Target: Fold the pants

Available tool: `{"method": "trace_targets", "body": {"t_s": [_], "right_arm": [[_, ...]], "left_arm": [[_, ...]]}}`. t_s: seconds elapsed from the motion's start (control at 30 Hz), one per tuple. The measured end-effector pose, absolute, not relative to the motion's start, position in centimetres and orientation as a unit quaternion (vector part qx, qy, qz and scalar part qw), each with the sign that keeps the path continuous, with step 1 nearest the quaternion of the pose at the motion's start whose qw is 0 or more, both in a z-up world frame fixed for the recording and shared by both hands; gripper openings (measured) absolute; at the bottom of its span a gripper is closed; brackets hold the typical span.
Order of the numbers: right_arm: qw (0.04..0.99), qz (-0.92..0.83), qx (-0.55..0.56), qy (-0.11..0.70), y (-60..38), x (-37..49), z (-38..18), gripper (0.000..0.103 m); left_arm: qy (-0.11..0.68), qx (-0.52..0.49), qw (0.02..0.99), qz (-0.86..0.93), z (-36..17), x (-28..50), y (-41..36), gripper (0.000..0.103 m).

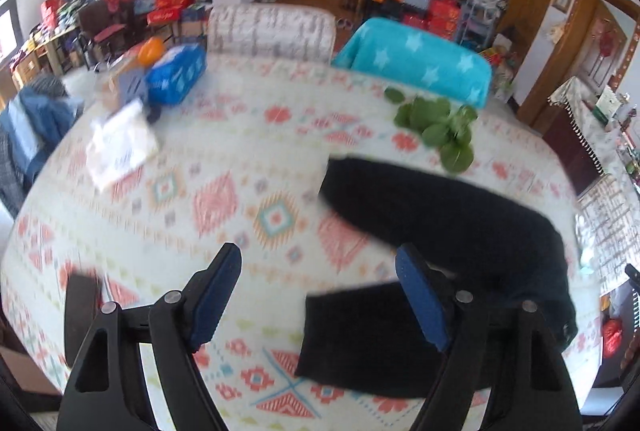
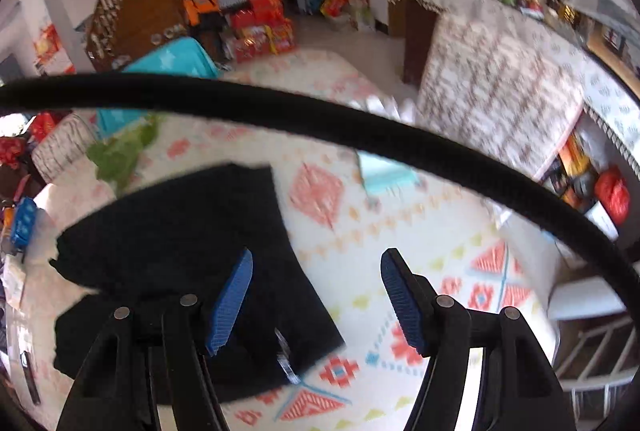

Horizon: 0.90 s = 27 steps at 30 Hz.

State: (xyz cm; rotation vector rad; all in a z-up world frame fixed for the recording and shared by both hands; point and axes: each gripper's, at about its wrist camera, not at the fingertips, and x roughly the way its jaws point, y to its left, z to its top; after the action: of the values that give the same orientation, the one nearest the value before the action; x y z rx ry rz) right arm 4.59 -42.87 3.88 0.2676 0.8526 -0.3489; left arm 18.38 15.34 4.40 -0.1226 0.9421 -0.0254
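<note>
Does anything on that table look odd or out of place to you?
Yes: loose green leaves lie straight on the patterned tablecloth, just beyond the black pants, an odd neighbour for laundry. The pants lie bent rather than laid flat. Both the left tool and right tool are open, holding nothing.

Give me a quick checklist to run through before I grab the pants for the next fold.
1. Left gripper open and holding nothing: ok.
2. Right gripper open and holding nothing: ok.
3. Pants lying on the patterned tablecloth: ok.
4. Pants flat and smooth: cannot tell, the pictures are blurred.
5. Green leaves apart from the pants: ok, but close to the far edge.
6. Black cable out of the right gripper's path: cannot tell, it crosses that camera's view.
</note>
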Motion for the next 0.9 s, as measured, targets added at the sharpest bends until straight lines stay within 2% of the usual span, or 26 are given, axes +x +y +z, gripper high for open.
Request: {"method": "trace_targets", "body": {"t_s": [0.1, 0.13, 0.27, 0.43, 0.6, 0.9], "right_arm": [[0.897, -0.138, 0.120, 0.402, -42.1, 8.9, 6.6, 0.076], [0.898, -0.118, 0.124, 0.406, -41.9, 11.0, 7.2, 0.079], [0.894, -0.092, 0.107, 0.424, -41.0, 17.5, 7.0, 0.080], [0.864, -0.061, 0.057, 0.496, -39.4, 25.5, 0.7, 0.080], [0.841, -0.046, 0.024, 0.539, -38.3, 28.9, -6.1, 0.080], [0.828, -0.027, 0.022, 0.559, -38.4, 31.3, -10.7, 0.080]], "left_arm": [[0.456, -0.061, 0.888, -0.024, 6.0, 22.3, 14.7, 0.079], [0.457, -0.059, 0.887, -0.031, 6.2, 23.9, 14.3, 0.079], [0.473, -0.058, 0.878, -0.033, 4.2, 30.1, 12.9, 0.079], [0.514, -0.066, 0.854, -0.045, -2.4, 36.2, 11.4, 0.079], [0.539, -0.064, 0.838, -0.057, -8.3, 39.4, 10.4, 0.079], [0.545, -0.089, 0.831, -0.059, -12.9, 42.0, 11.3, 0.079]]}}
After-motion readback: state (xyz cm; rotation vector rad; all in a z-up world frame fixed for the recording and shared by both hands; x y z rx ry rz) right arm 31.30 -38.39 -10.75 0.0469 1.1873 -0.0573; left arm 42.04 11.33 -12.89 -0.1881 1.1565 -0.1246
